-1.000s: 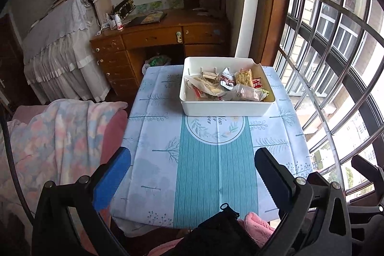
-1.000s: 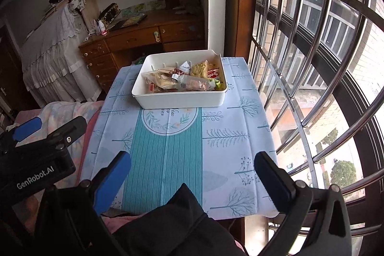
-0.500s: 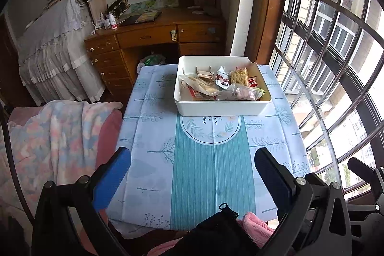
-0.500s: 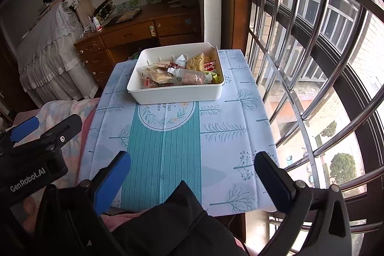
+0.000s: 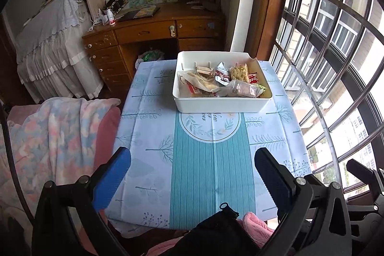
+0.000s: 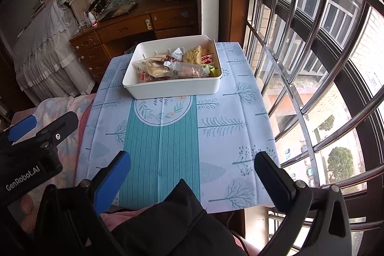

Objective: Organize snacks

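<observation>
While the snacks (image 5: 222, 84) lie heaped in the white bin (image 5: 220, 106) at the far end of the worktop (image 5: 206, 160), both of your grippers hang back at the near edge, well apart from them. Among the packets you can see a yellow puffed-snack bag (image 5: 239, 73) toward the far right of the bin, a clear wrapper of pale biscuits (image 5: 241, 89) across the near right, a clear bag (image 5: 199, 83) on the left, and a small red packet (image 5: 252, 79) against the right wall. From the right wrist view the same bin (image 6: 172, 88) sits far and slightly left of centre, its packets (image 6: 177, 65) piled toward the near side.

Your left gripper (image 5: 192, 178) is released, its blue-padded fingers (image 5: 112, 178) spread wide with nothing between them but the teal stripe of the tablecloth (image 5: 208, 174); the bin lies straight ahead, beyond the round printed emblem. Your right gripper (image 6: 192, 178) is likewise spread wide and empty, and in its view your left gripper (image 6: 36, 136) shows at the left, off the worktop's edge above a pastel blanket (image 5: 52, 136).

A dark sleeve (image 6: 172, 220) over pink fabric fills the near bottom. Beyond the worktop stands a wooden desk (image 5: 153, 35) under bookshelves, a white-draped piece of furniture (image 5: 52, 44) to its left, and barred windows (image 5: 331, 52) run along the right.
</observation>
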A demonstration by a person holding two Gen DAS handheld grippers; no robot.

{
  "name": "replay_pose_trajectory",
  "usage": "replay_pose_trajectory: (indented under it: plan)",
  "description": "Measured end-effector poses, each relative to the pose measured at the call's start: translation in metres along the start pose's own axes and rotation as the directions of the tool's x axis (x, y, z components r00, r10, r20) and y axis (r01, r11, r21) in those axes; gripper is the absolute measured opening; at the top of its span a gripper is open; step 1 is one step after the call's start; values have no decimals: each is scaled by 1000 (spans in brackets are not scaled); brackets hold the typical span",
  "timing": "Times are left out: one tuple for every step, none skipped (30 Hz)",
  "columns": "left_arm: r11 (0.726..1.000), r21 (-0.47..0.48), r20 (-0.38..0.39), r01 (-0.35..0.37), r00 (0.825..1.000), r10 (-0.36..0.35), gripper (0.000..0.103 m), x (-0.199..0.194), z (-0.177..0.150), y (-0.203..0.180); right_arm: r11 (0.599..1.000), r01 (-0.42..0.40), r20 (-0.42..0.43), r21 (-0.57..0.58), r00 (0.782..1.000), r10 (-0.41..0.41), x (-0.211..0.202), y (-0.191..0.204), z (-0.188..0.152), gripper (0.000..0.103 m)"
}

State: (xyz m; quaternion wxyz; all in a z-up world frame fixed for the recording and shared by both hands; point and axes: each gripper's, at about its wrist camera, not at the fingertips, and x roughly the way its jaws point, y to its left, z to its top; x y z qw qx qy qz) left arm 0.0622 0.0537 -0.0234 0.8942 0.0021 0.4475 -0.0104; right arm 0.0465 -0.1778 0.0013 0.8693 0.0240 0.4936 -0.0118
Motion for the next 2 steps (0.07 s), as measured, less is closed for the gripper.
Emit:
replay_pose_trajectory:
  plan:
    - [1000,0,-3,0,1000,0,102,1,0,0,1000,1,-3,1,1000,-1,1,0,0,103]
    - [1000,0,-6,0,1000,0,102,2,0,1,1000,1,-6,1,1000,-1,1,0,1,103]
